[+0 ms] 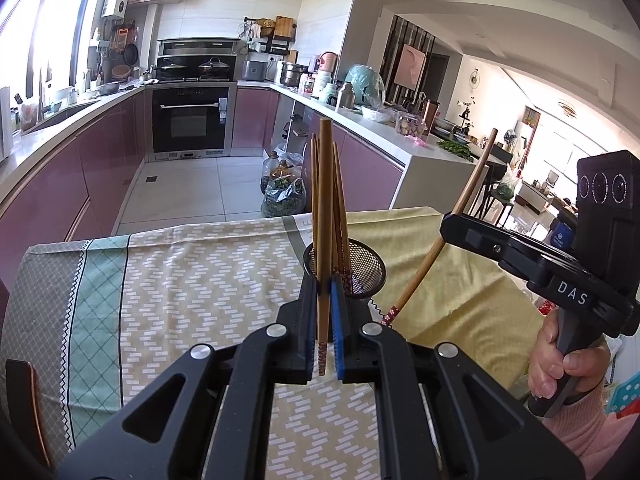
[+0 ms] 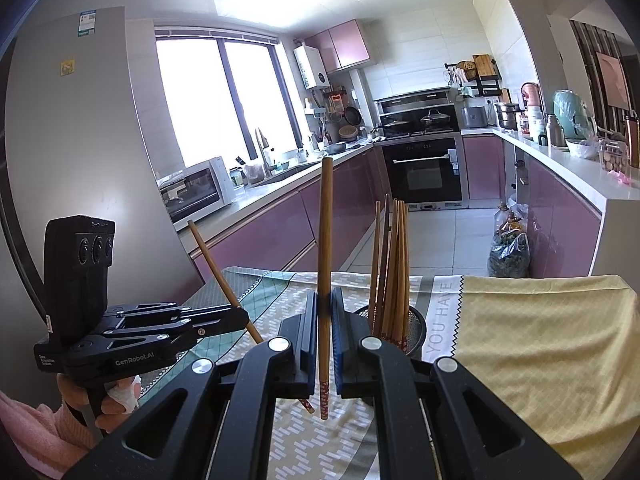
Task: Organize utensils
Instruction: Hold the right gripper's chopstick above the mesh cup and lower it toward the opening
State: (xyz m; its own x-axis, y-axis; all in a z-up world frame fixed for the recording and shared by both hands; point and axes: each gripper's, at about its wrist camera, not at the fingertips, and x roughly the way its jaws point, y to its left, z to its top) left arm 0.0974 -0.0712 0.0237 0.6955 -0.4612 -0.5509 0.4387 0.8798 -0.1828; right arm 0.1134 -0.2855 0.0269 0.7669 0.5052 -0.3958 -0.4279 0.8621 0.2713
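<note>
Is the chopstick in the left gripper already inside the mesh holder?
No, the left gripper holds its chopstick upright in front of the mesh holder, outside it.

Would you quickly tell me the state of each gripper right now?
Left gripper: shut on a chopstick.
Right gripper: shut on another chopstick.

Left gripper (image 1: 324, 320): jaws nearly closed, clamped on one chopstick (image 1: 325, 216) held upright, patterned tip hanging below the pads. Right gripper (image 2: 325, 344): same state, clamped on its own chopstick (image 2: 325, 240), also upright. Both are raised off the table, side by side, each visible in the other's camera. Left hand (image 2: 116, 396) and right hand (image 1: 560, 356) are wrapped around the handles, pink sleeves at the wrists.
</note>
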